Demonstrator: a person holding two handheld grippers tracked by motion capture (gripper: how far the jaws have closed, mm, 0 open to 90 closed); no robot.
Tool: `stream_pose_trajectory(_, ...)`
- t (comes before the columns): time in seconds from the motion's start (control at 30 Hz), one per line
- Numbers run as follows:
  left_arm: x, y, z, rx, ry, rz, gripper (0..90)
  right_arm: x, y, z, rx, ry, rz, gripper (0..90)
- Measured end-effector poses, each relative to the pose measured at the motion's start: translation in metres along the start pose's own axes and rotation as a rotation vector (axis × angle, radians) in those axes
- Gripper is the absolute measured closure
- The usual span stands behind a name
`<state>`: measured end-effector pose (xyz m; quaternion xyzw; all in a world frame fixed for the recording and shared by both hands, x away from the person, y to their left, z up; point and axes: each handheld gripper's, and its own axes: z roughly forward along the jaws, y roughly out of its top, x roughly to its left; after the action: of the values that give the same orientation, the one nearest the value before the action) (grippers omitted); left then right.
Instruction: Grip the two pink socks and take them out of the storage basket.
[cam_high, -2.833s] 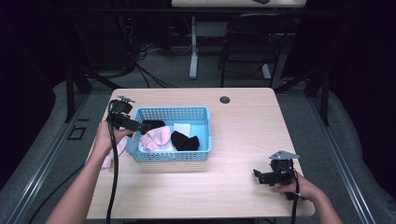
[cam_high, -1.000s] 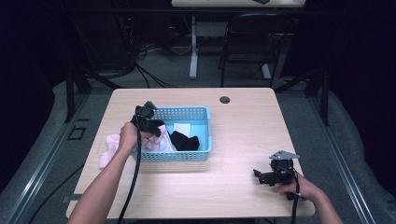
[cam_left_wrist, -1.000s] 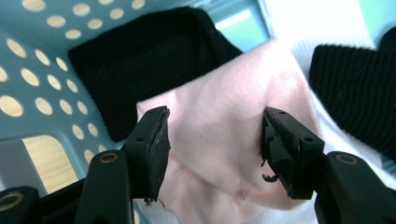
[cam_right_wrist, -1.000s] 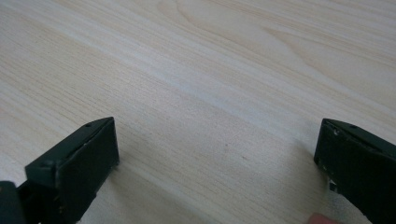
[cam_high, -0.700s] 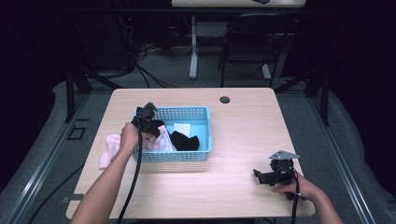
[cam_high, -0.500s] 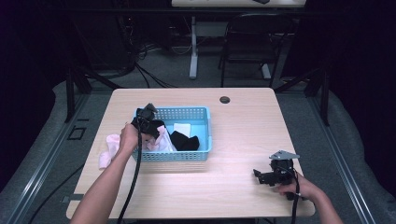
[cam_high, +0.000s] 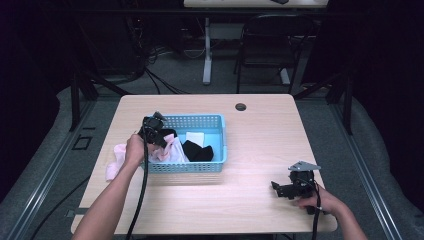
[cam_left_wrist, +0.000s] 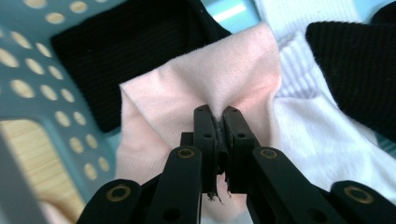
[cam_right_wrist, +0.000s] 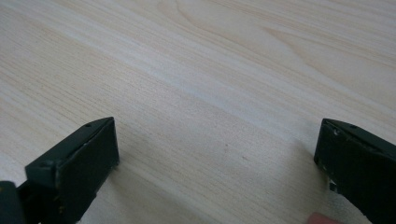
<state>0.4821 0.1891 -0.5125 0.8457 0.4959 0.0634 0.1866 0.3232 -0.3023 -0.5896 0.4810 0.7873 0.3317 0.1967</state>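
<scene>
A blue perforated basket stands left of the table's middle, holding pink, white and black socks. My left gripper reaches into its left end and is shut on a pink sock, pinching a fold of it. Around that sock lie a black sock, a white ribbed sock and another black sock. Another pink sock lies on the table left of the basket. My right gripper rests low at the table's front right, open, with bare wood between its jaws.
A small dark round grommet sits near the table's far edge. A chair and a table leg stand beyond the table. The basket wall rises close on the left in the left gripper view.
My left gripper came from the basket's left rim into the basket and shut on the pink sock. The right gripper has stayed put.
</scene>
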Motion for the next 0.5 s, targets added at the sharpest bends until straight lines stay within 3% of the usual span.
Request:
stream_pose_trajectory(0.17, 0.004, -0.004, -0.013, -0.046, -0.023, -0.01, 86.1, 0.0, 0.0, 0.0, 0.0, 0.0, -0.001, 0.0)
stream_pose_trajectory(0.5, 0.002, -0.01, -0.039, -0.129, -0.019, 0.023, 86.3, 0.0, 0.0, 0.0, -0.001, 0.0, 0.0, 0.0)
